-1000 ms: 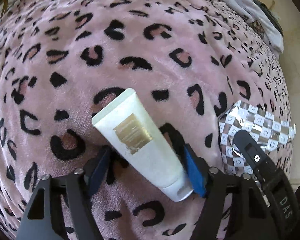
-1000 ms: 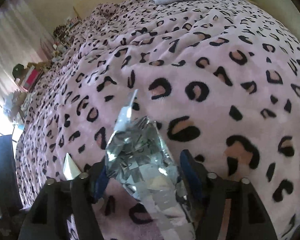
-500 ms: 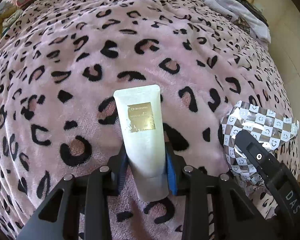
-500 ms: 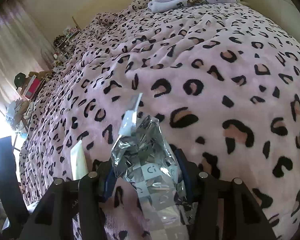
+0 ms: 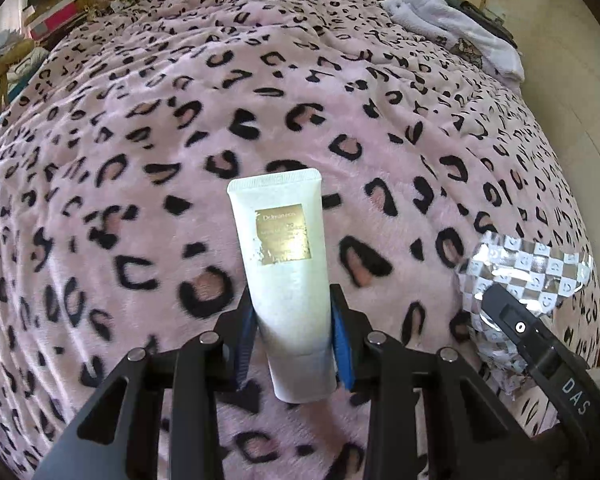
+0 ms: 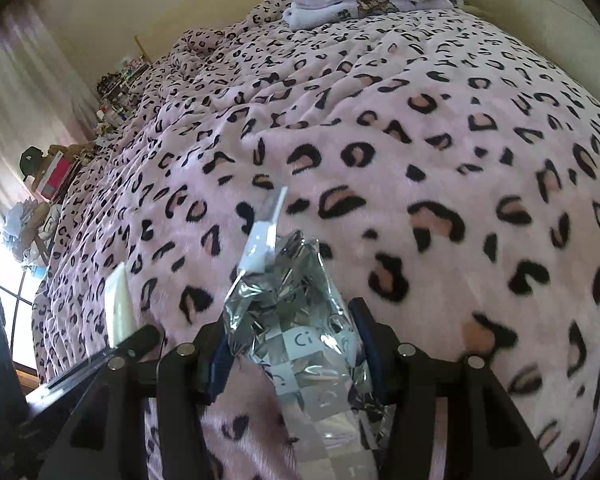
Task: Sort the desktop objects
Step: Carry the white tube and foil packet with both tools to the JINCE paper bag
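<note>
The white tube (image 5: pixel 286 280) is a squeeze tube with a worn gold label on its face and a flat crimped end pointing away from the left gripper (image 5: pixel 296 336), whose blue pads clamp its lower body, cap end nearest the camera. The silver checkered foil pouch (image 6: pixel 296 332) is crinkled and shiny, its sealed top edge standing up ahead of the right gripper (image 6: pixel 294 348), which is clenched on its middle. Both are held above the pink leopard-print blanket (image 5: pixel 140 140). A second ago the tube lay slanted across the left gripper's spread fingers; now it stands straight between them, and more of the blanket shows beyond both grippers.
</note>
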Tool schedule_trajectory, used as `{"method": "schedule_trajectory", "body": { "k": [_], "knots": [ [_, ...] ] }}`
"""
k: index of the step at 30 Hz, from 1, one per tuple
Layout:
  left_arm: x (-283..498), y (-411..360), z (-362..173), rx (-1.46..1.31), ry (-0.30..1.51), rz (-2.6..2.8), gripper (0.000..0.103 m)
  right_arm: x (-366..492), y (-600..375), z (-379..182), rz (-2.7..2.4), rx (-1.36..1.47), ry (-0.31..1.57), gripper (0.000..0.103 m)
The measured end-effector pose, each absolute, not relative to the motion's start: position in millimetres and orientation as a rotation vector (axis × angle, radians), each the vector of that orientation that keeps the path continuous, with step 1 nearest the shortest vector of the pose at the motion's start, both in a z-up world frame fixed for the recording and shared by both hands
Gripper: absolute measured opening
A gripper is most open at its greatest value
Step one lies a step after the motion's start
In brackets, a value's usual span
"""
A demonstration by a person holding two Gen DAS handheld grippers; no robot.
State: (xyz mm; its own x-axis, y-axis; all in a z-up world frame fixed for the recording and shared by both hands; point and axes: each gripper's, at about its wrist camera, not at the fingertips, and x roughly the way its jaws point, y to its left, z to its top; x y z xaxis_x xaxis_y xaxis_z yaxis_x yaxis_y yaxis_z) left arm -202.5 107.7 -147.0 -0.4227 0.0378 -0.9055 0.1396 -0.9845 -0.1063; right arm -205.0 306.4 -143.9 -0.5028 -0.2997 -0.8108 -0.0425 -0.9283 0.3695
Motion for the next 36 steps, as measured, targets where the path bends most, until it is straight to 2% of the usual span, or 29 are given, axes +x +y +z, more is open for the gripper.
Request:
{"method": "schedule_trajectory", "body": {
  "k": [5, 18, 26, 36],
  "knots": [
    [-175, 85, -132, 1.635, 0.22, -2.632, 0.034, -170, 300, -135, -2.558, 1.484, -0.516, 0.054],
    [-88, 45, -112, 1.704, 0.171, -2.664, 0.034, -52, 278, -125, -2.561, 1.502, -0.666, 0.054],
    [-43, 79, -92, 1.752, -0.038, -2.767, 0.034, 5, 279, -95, -2.655, 1.482, -0.674, 0.054],
    [2, 133, -40, 1.705, -0.16, -2.938, 0.034, 55, 302, -39, -2.81, 1.365, -0.627, 0.054]
  ]
}}
